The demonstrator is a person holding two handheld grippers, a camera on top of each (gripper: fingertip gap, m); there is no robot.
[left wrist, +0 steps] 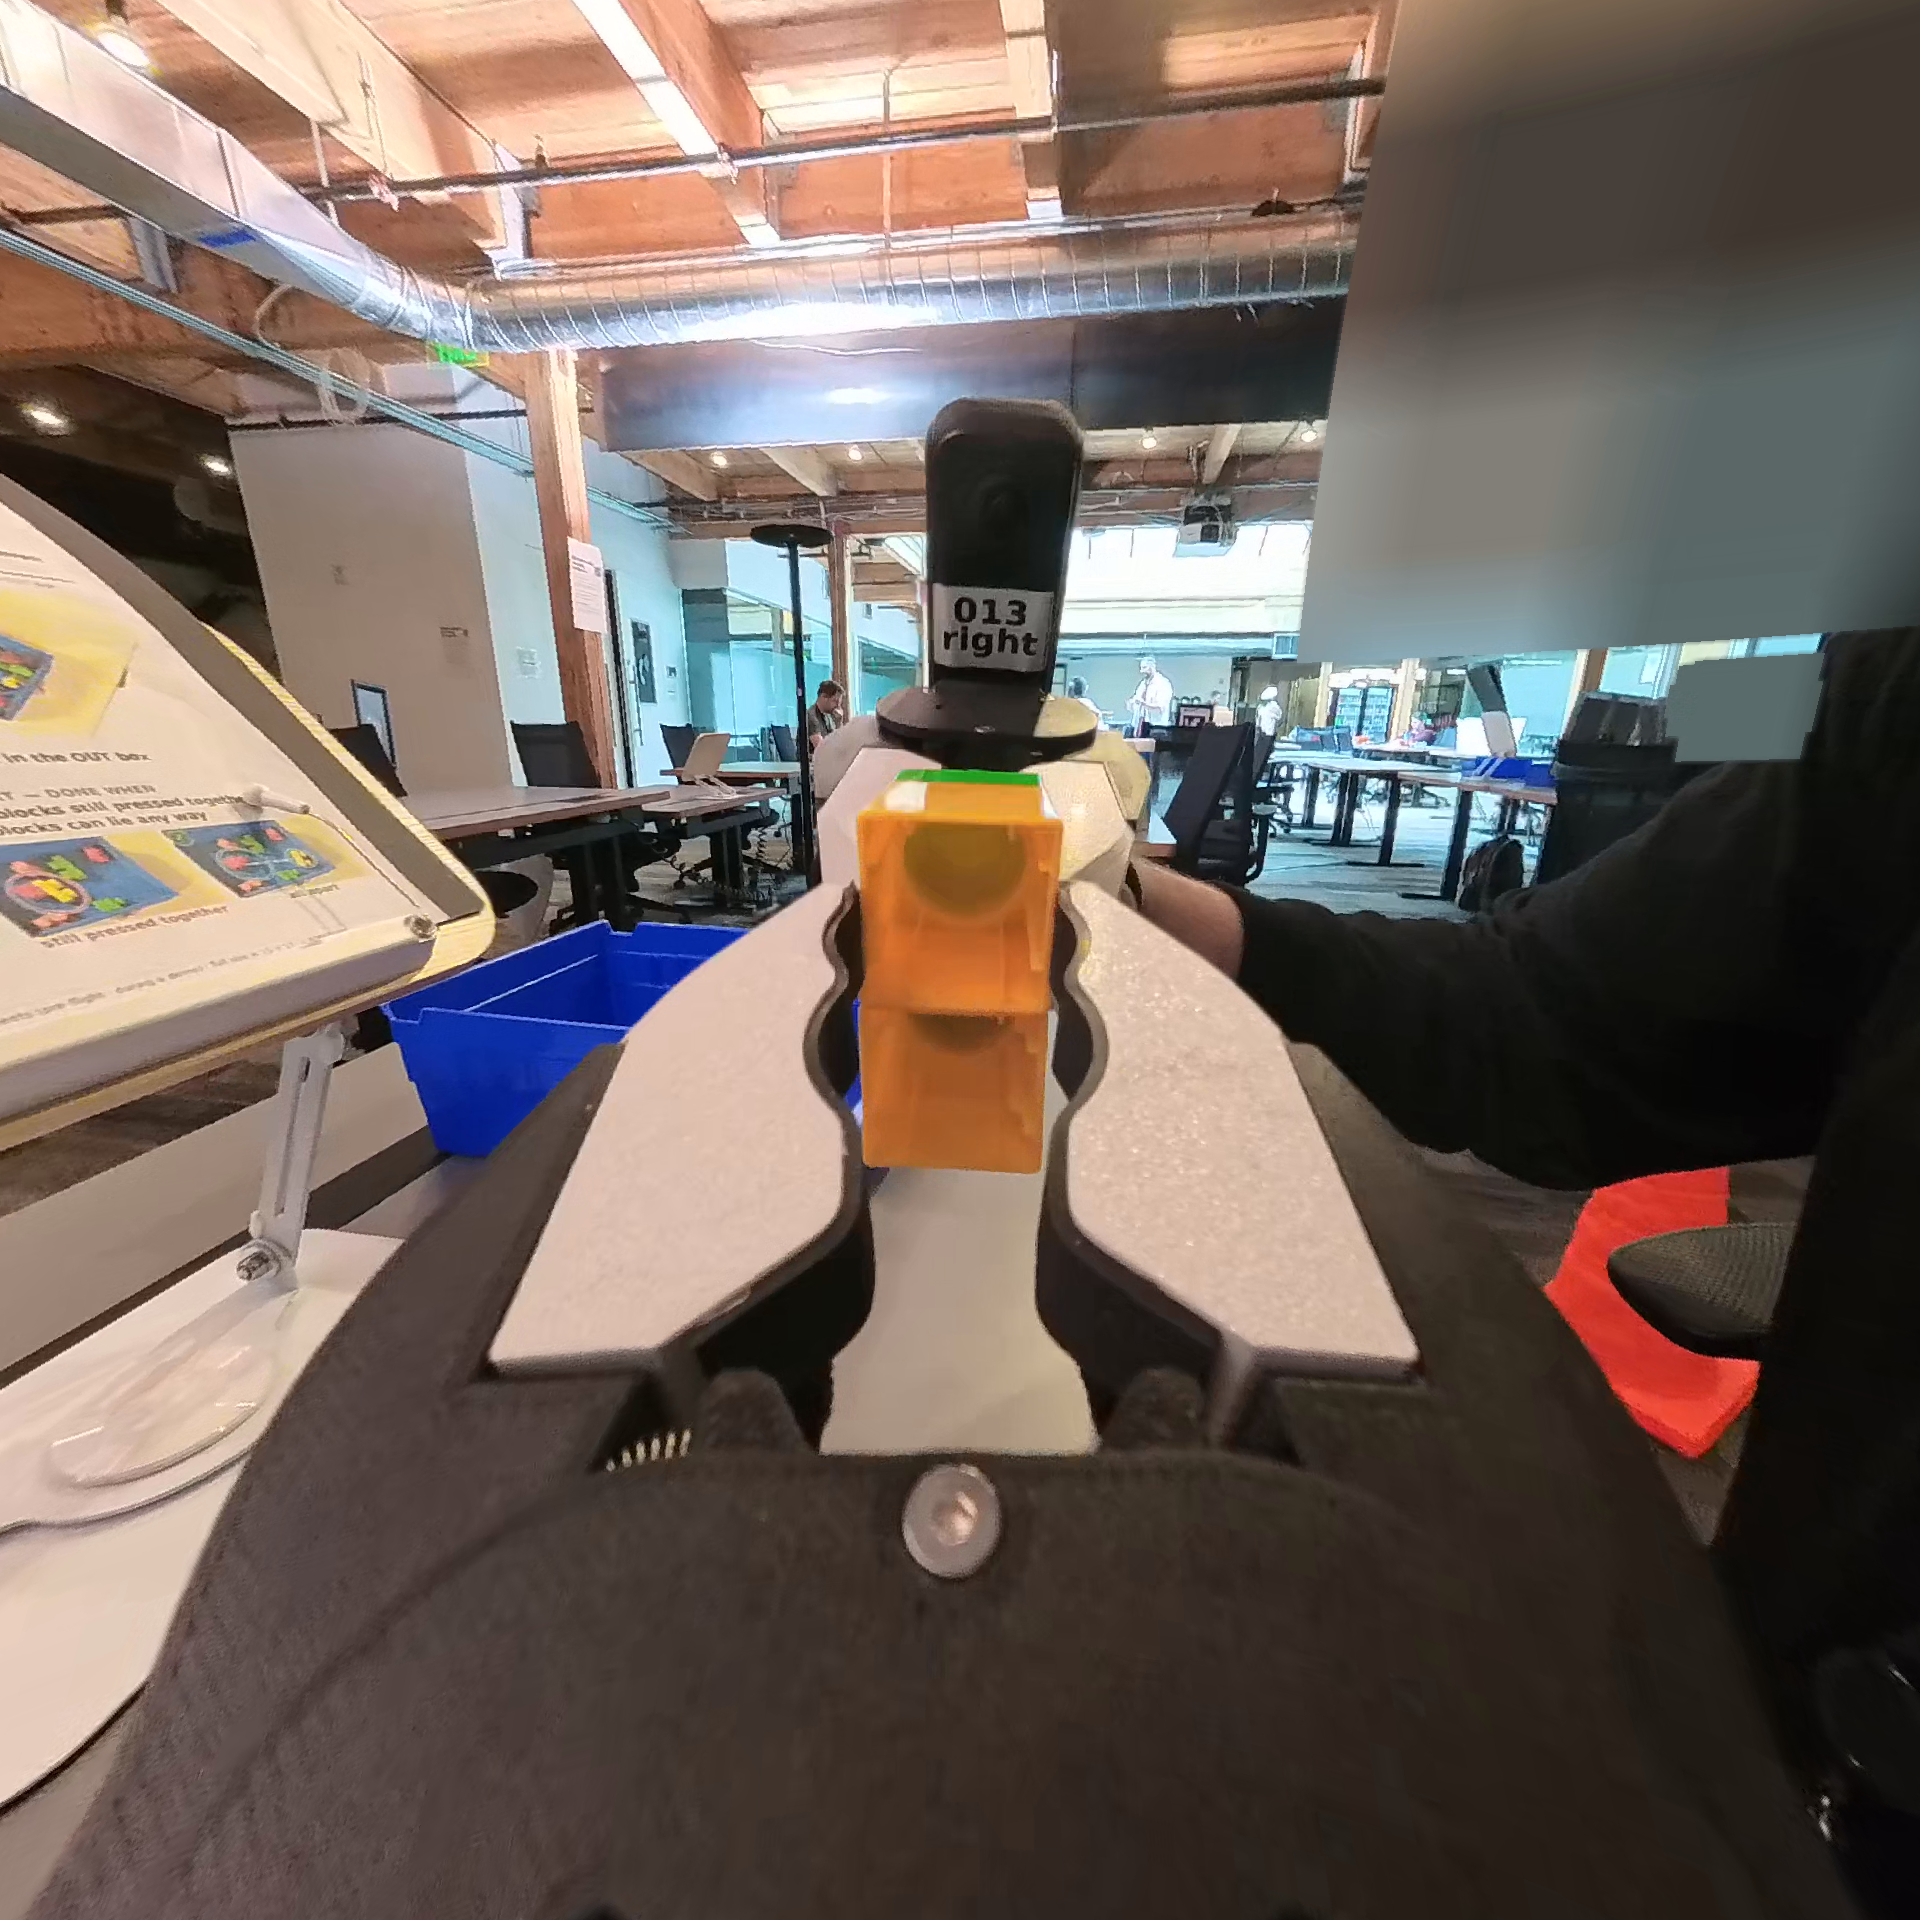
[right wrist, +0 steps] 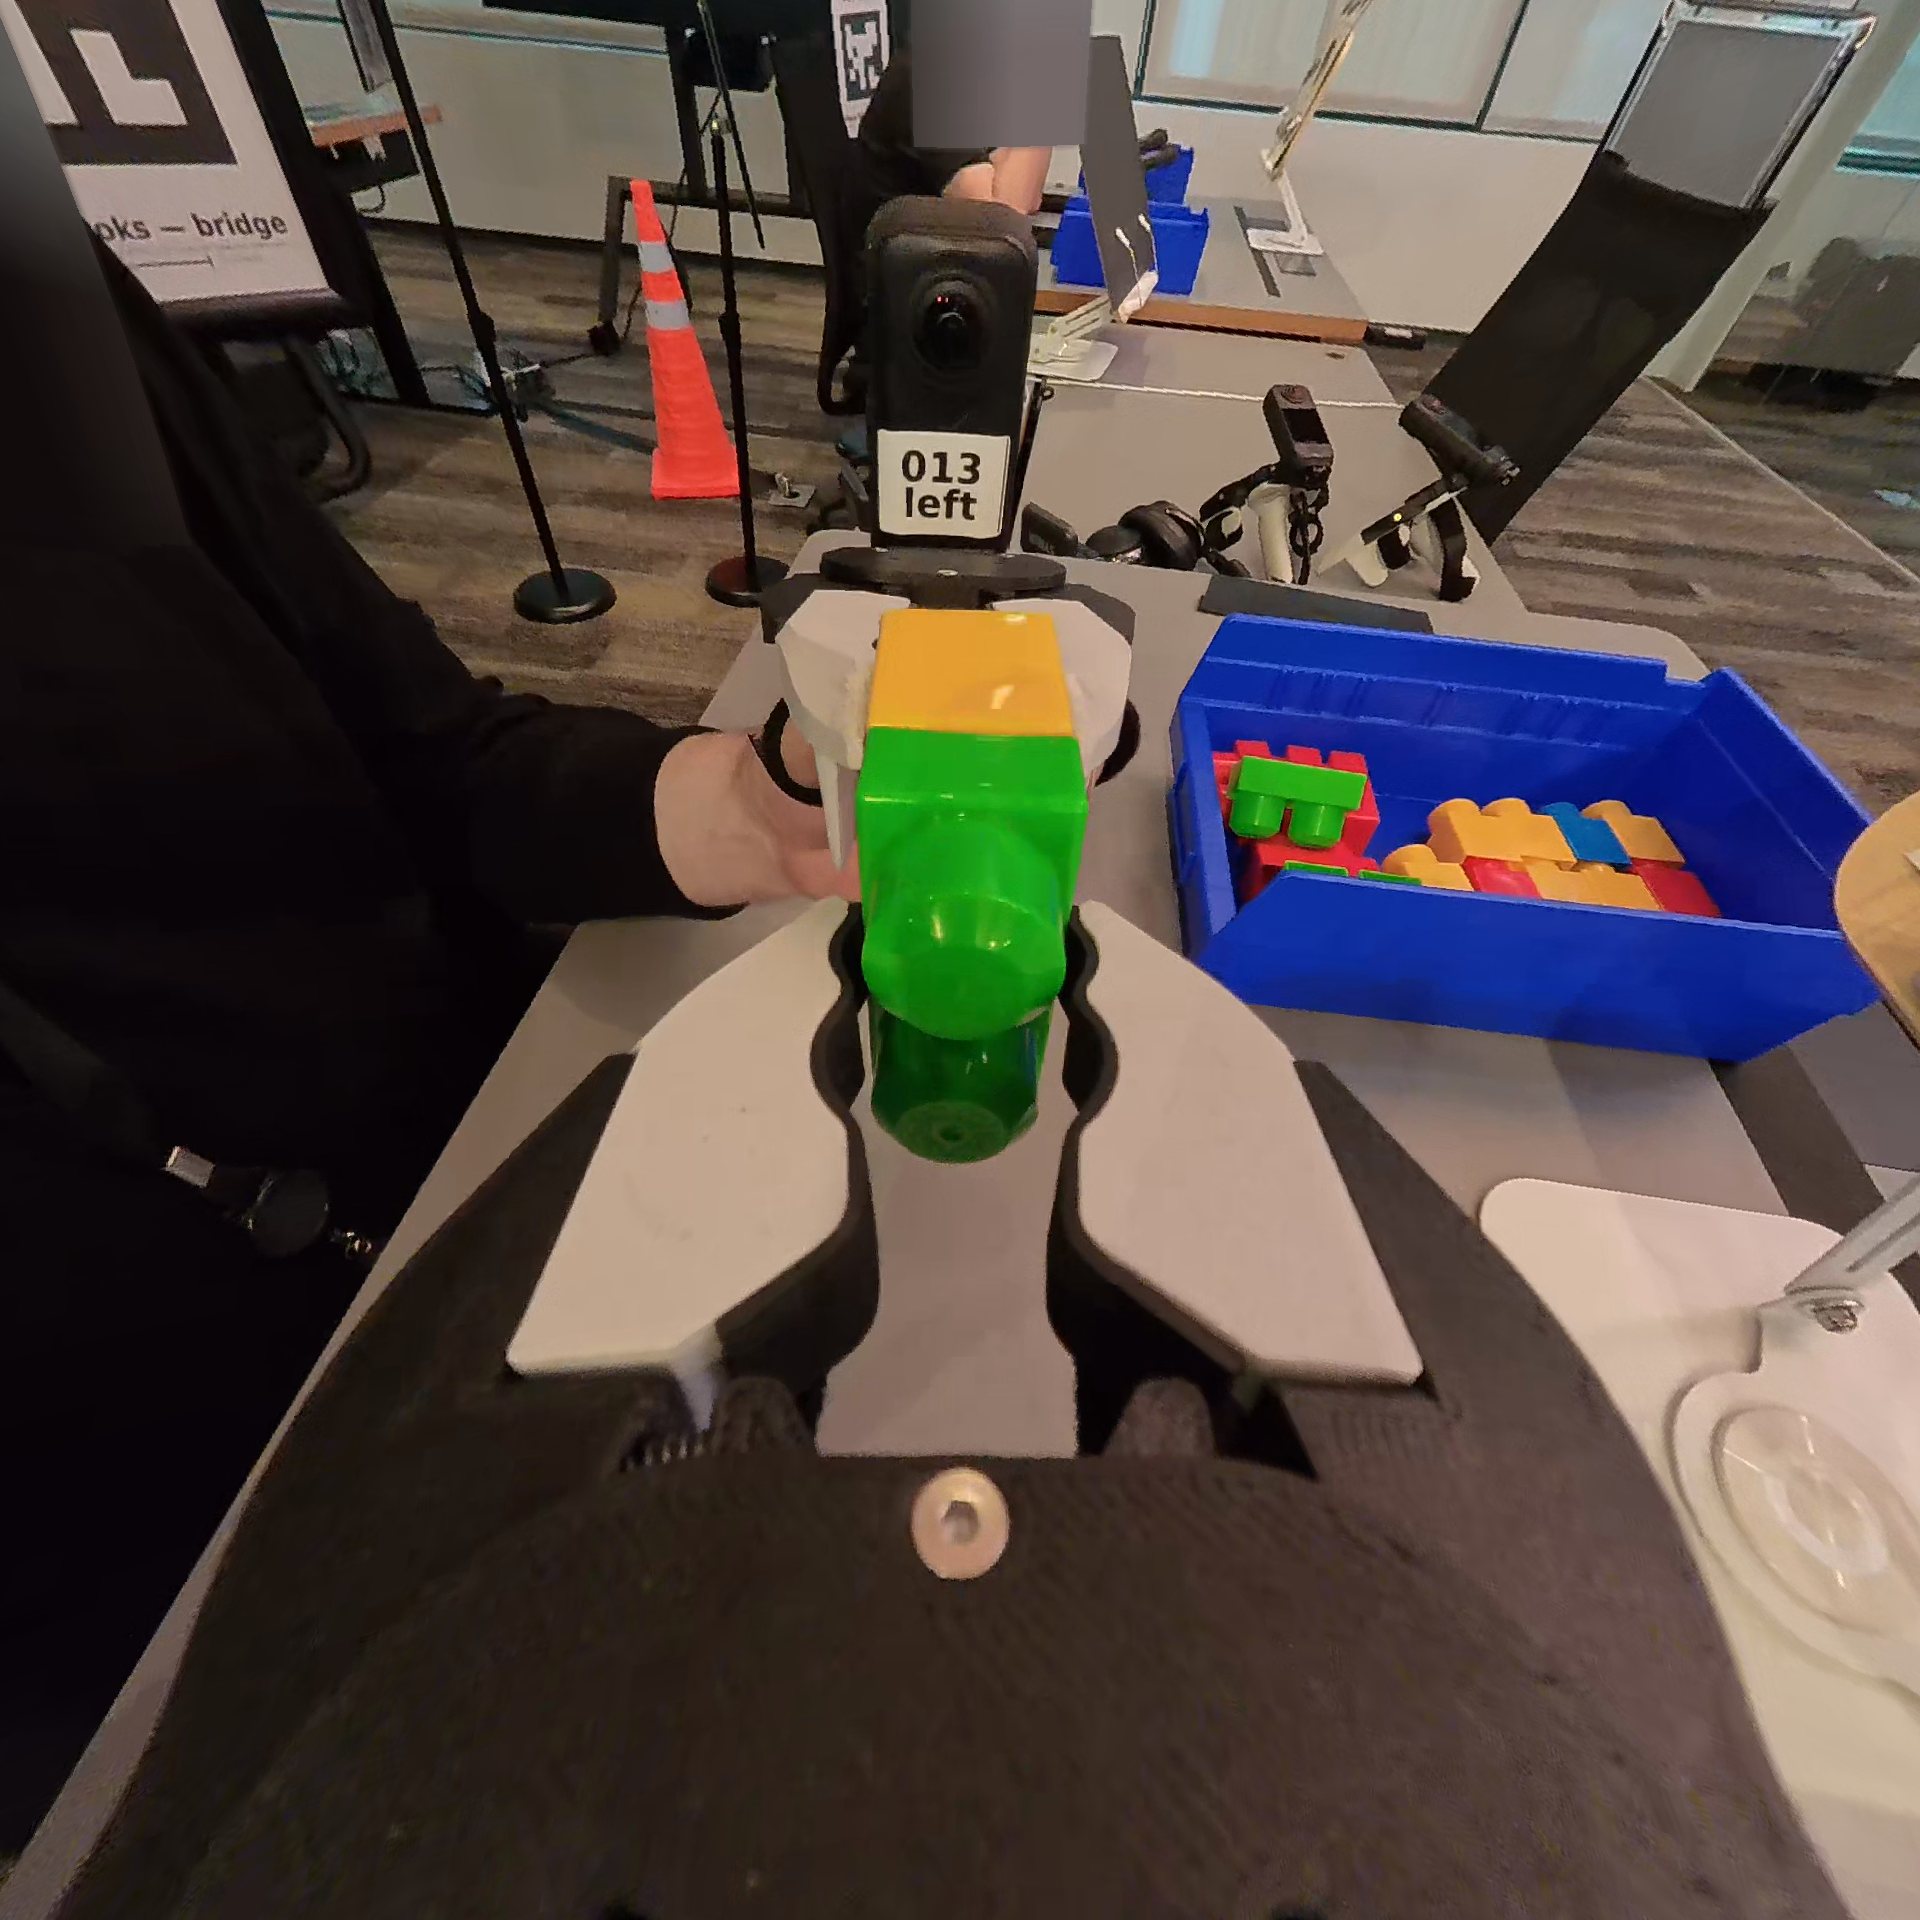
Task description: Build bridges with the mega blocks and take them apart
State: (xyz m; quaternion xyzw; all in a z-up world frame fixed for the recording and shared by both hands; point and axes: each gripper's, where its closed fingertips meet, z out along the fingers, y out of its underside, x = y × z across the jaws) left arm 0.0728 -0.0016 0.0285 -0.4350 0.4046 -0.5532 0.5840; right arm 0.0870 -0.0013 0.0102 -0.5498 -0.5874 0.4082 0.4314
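**A:** Since the two grippers face each other, each camera only gets one end of the stack. From the left wrist I see the left gripper (left wrist: 956, 997) clamped on the orange block (left wrist: 951, 987), both pads tight against its sides, hollow underside toward the lens. Only a thin green strip peeks out behind it, with the other gripper's camera standing above.

**B:** Right wrist fills that in. The right gripper (right wrist: 961, 997) is clenched on the green block (right wrist: 966, 883), studs pointing at the camera, pads pressed on both flanks. The orange one sits joined to its far face, up off the table, inside the left gripper's white fingers (right wrist: 821, 686), with a hand (right wrist: 738, 821) beside it.

**A:** My side has an empty-looking blue bin (left wrist: 520, 1018) and an instruction board (left wrist: 187, 810) on a stand.

**B:** Mine shows a blue bin (right wrist: 1538, 987) with red, orange, blue and green blocks (right wrist: 1507, 842) piled in, plus an orange cone (right wrist: 681, 364) on the floor.
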